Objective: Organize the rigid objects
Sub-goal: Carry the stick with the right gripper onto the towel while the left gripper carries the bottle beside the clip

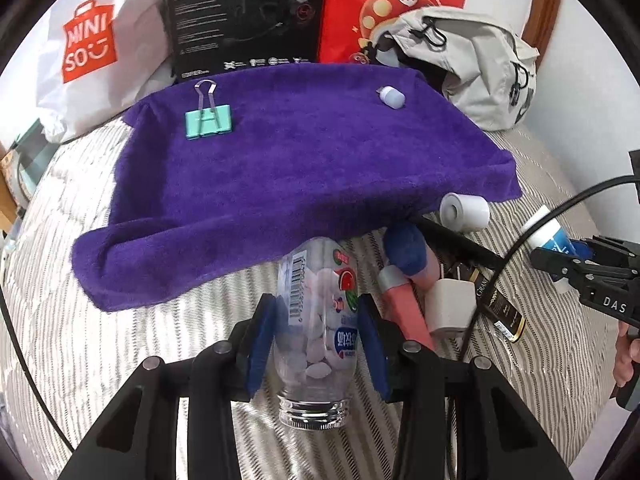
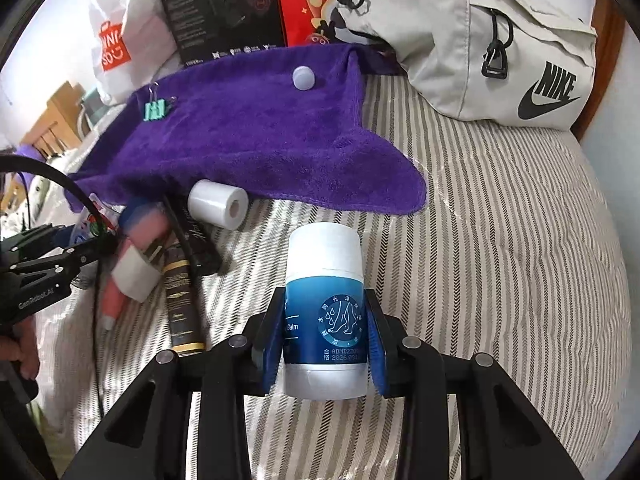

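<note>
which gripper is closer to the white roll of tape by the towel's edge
Hard to call, perhaps the left. The left gripper, holding a clear bottle, has the tape roll ahead to its right; the right gripper, holding a balm stick, has it ahead-left.

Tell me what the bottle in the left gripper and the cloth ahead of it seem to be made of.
Bottle in the left gripper: clear, glossy glass or hard plastic; the pale tablets show through its wall, and the threaded neck glints. Which of the two, I cannot tell.
Purple cloth: soft, matte terry or microfibre, judging by its fuzzy nap and folded edges.
</note>
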Demonstrator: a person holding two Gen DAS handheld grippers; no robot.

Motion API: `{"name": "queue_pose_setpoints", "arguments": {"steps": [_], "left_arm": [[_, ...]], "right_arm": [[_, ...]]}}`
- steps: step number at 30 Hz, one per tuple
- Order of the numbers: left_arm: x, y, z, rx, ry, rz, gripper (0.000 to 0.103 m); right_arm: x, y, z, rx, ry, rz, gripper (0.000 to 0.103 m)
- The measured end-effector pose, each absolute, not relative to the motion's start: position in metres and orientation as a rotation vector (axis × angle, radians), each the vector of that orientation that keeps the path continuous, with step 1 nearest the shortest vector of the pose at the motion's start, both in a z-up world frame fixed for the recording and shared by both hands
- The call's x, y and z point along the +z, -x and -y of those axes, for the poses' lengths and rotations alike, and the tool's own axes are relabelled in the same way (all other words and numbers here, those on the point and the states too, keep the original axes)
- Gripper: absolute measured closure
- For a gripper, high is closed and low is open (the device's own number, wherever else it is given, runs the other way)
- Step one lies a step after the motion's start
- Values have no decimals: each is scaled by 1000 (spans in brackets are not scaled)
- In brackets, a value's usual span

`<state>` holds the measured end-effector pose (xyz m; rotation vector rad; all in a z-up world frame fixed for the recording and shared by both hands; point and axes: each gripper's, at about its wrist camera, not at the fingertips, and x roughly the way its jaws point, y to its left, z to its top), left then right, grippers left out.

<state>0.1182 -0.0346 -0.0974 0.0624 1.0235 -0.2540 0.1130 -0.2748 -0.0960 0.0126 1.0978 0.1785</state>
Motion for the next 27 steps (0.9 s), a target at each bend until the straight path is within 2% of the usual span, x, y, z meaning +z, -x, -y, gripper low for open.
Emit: {"name": "queue_pose_setpoints", "arguments": {"steps": [11, 22, 27], "left_arm": [[-75, -116, 10, -231, -16, -987, 64], [-107, -120, 20, -207, -74, -1041, 65], [-107, -112, 20, -199, -96, -1009, 64]], "right_arm": [[-74, -114, 263, 253, -5, -1066, 67], [-86, -115, 253, 282, -4, -1095, 67], [-88, -115, 255, 276, -3, -1106, 67]]}}
